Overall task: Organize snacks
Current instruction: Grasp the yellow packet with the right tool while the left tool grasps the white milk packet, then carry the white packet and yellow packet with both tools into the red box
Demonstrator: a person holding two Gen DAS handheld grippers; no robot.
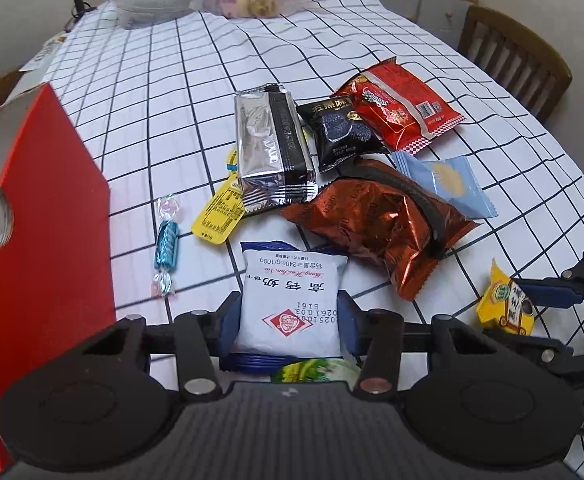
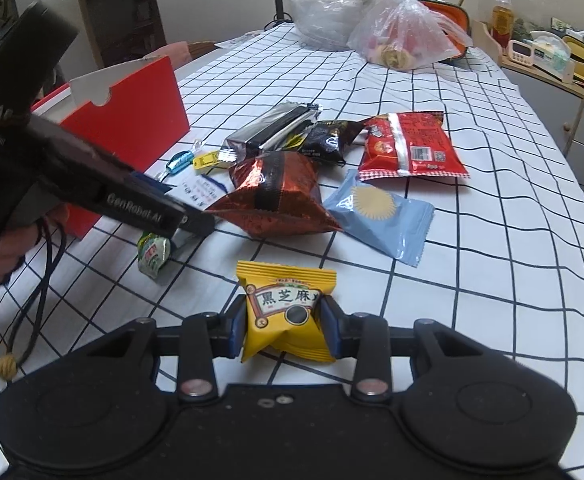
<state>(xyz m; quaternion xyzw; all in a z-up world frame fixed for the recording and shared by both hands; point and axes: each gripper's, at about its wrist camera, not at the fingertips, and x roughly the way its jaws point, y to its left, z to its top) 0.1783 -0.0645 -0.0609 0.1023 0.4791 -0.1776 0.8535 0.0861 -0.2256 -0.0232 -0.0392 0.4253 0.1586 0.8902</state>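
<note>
Yellow packet (image 2: 287, 312) (黑芝麻), handle marked GenRobot.AI (image 2: 141, 210)

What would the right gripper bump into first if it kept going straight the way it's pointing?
Holding the yellow packet, the right gripper would probably meet bare checked tablecloth first, then perhaps the light blue packet; depth is unclear.

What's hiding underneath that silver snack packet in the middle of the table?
A yellow label-printed packet pokes out from under the silver packet at its left edge. How far it reaches underneath is covered, so anything else beneath cannot be seen.
</note>
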